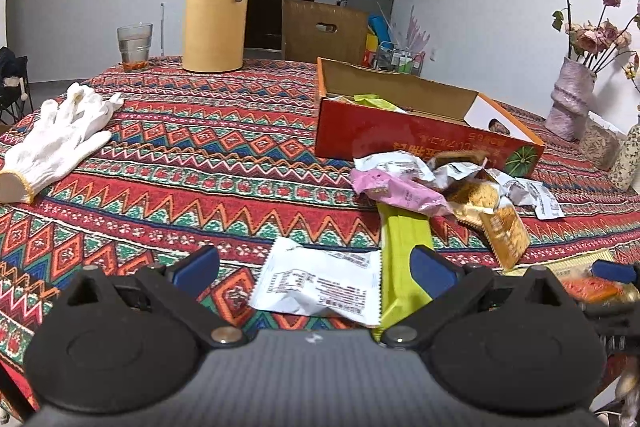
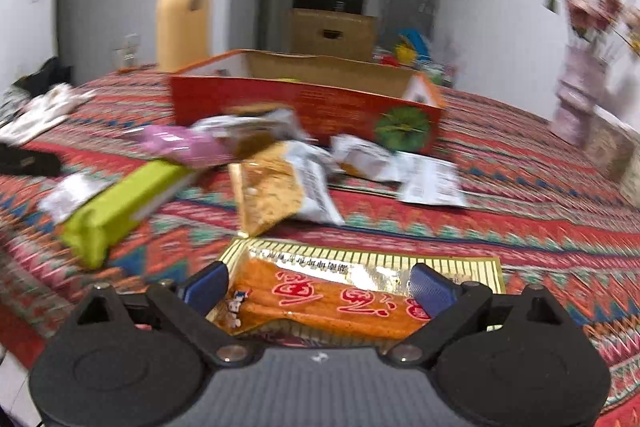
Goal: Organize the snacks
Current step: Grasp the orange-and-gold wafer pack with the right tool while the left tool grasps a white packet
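Left wrist view: the left gripper [image 1: 316,267] hangs low over a patterned tablecloth [image 1: 200,163], its blue pads spread wide and gripping nothing. Between them lie a white wrapper [image 1: 320,287] and the near end of a lime-green bar pack [image 1: 404,251]; the right pad overlaps the pack's edge, and whether it touches cannot be told. Beyond, a loose heap of snack packets [image 1: 448,187] lies just in front of an open red carton [image 1: 420,131]; the carton's contents are mostly hidden by its near wall. A white glove [image 1: 56,143], a yellow jug [image 1: 216,7] and a glass [image 1: 134,45] stand well apart to the left. A vase of flowers [image 1: 572,95] is at the right, and beside it are objects cut by the frame.

Right wrist view, motion-blurred: the right gripper [image 2: 320,285] is released, jaws wide, straddling an orange packet with gold trim [image 2: 332,303] lying flat on the cloth. The pads flank it; contact cannot be confirmed. The packet's near edge is hidden behind the gripper body.
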`<move>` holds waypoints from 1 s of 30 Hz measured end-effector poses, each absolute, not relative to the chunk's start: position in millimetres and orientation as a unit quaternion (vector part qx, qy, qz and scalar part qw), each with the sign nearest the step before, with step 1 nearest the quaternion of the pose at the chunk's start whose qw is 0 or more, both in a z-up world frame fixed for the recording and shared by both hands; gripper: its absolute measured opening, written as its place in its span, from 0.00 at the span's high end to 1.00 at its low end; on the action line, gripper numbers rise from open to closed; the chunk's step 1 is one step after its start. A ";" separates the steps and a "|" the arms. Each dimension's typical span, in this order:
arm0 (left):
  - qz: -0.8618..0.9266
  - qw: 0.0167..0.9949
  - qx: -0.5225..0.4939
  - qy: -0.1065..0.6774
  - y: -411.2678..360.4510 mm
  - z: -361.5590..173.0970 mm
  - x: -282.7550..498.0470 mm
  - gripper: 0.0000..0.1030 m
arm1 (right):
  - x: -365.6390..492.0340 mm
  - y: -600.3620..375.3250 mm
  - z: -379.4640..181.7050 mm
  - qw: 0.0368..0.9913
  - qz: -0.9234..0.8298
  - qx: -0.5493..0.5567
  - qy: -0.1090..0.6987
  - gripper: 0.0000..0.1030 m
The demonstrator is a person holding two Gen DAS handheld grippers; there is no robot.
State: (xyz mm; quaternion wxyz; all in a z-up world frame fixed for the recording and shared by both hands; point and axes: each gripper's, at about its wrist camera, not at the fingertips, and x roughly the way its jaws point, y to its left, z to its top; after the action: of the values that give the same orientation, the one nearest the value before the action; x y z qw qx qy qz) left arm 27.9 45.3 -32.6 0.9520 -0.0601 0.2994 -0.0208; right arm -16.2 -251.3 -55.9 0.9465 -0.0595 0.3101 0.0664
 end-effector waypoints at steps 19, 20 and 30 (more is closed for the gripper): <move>-0.018 0.950 -0.043 0.308 27.6 -33.2 33.2 0.00 | -43.3 -315.2 -47.4 0.943 0.084 -0.087 0.311 0.01; -0.017 0.950 -0.043 0.308 27.5 -33.3 33.3 0.00 | -39.2 -311.9 -49.3 0.943 0.087 -0.090 0.309 0.01; -0.001 0.950 -0.049 0.309 38.5 -33.5 33.5 0.00 | -1.9 -304.3 -57.3 0.937 0.100 -0.066 0.329 0.42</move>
State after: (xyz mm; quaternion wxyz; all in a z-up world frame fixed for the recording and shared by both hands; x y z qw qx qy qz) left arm 33.5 38.5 -33.5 0.9497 -0.0492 0.3091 -0.0009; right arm -1.9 -304.3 -57.3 0.9366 -0.0659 0.3294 0.1000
